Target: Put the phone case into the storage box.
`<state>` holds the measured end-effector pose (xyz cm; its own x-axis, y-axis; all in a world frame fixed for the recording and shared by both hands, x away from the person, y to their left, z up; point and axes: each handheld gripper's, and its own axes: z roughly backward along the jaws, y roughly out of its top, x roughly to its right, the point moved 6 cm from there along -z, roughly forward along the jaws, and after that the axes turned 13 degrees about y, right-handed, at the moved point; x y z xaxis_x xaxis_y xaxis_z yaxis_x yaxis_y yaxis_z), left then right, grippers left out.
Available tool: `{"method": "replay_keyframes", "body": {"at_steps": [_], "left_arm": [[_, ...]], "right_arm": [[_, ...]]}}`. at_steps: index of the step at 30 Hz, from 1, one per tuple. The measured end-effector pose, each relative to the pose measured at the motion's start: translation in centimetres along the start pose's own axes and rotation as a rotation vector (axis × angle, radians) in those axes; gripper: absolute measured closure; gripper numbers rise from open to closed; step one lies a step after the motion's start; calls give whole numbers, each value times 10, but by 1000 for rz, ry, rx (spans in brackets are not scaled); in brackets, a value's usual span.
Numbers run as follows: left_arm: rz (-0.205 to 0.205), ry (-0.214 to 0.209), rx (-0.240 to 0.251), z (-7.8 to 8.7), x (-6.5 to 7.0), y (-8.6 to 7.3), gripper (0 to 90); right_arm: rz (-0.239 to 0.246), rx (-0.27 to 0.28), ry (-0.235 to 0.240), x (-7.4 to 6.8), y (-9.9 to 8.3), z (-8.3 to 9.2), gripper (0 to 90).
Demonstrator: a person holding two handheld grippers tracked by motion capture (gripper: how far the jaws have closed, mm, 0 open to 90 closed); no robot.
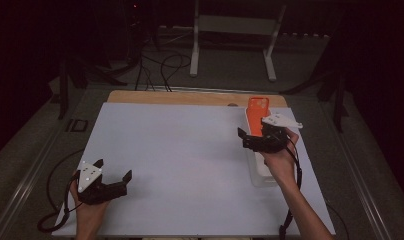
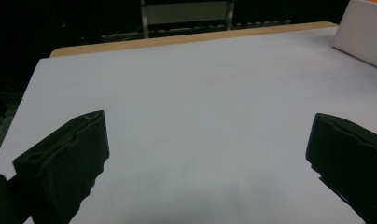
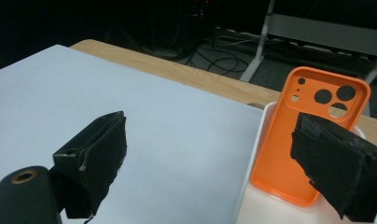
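An orange phone case (image 1: pixel 256 114) lies with its camera cut-outs at the far end, resting in a long white tray (image 1: pixel 261 172) at the right of the white mat (image 1: pixel 190 150). My right gripper (image 1: pixel 252 131) hovers open over the tray's left edge, its right jaw above the case and its left jaw over the mat. In the right gripper view the orange phone case (image 3: pixel 298 140) sits in the white tray (image 3: pixel 249 158), with my right gripper (image 3: pixel 212 156) wide open and holding nothing. My left gripper (image 1: pixel 114 169) rests open at the mat's near left, and in its own view the left gripper (image 2: pixel 207 154) has only bare mat between its jaws.
The mat covers a wooden table whose far edge (image 1: pixel 190 97) shows as a strip. A corner of the tray (image 2: pixel 364 35) appears at the far right of the left gripper view. Cables and white stand legs (image 1: pixel 194 55) lie on the dark floor beyond the table.
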<state>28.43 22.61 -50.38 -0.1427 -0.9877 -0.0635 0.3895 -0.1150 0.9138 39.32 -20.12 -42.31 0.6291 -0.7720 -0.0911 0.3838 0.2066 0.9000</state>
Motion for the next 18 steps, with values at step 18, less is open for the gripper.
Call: {"method": "replay_keyframes", "body": {"at_steps": [18], "left_arm": [[-3,-12,1,0,0,0,0]], "right_arm": [[-25,38,63,-28,-29,22,105]]}}
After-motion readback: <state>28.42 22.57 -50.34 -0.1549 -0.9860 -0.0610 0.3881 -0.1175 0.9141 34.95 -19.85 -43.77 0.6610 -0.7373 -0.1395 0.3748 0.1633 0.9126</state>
